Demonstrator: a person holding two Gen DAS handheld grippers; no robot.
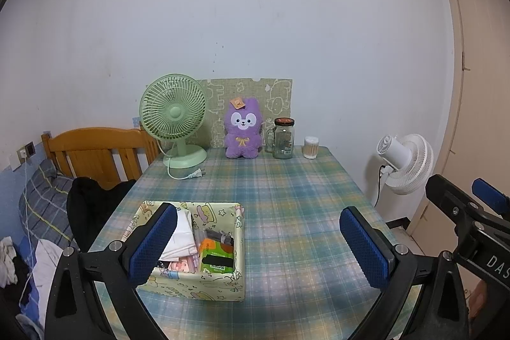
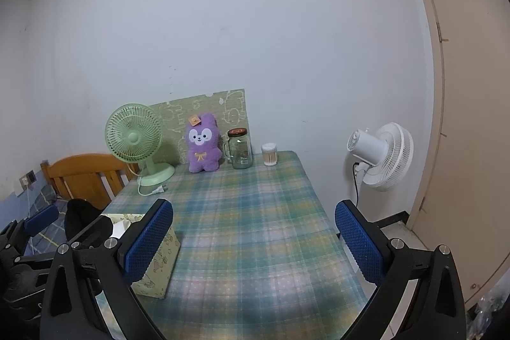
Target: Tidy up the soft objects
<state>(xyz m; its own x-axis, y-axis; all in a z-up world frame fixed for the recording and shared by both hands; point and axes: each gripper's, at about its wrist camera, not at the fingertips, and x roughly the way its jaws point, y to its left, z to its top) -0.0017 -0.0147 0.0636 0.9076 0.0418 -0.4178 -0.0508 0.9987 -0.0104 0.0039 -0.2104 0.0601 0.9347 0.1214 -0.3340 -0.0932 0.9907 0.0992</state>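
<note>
A purple plush rabbit (image 1: 242, 129) sits upright at the table's far edge against the wall; it also shows in the right wrist view (image 2: 203, 148). A patterned fabric storage box (image 1: 220, 287) stands at the near left of the plaid table, holding white cloth, a green-orange packet and small items; its side shows in the right wrist view (image 2: 161, 263). My left gripper (image 1: 258, 244) is open and empty, above the near table beside the box. My right gripper (image 2: 253, 241) is open and empty over the near table.
A green desk fan (image 1: 173, 117) with loose plug, a glass jar mug (image 1: 283, 138) and a cotton swab tub (image 1: 311, 147) line the far edge. A white fan (image 1: 404, 163) stands right of the table. A wooden bed headboard (image 1: 95, 148) and dark clothes (image 1: 89, 209) are at left.
</note>
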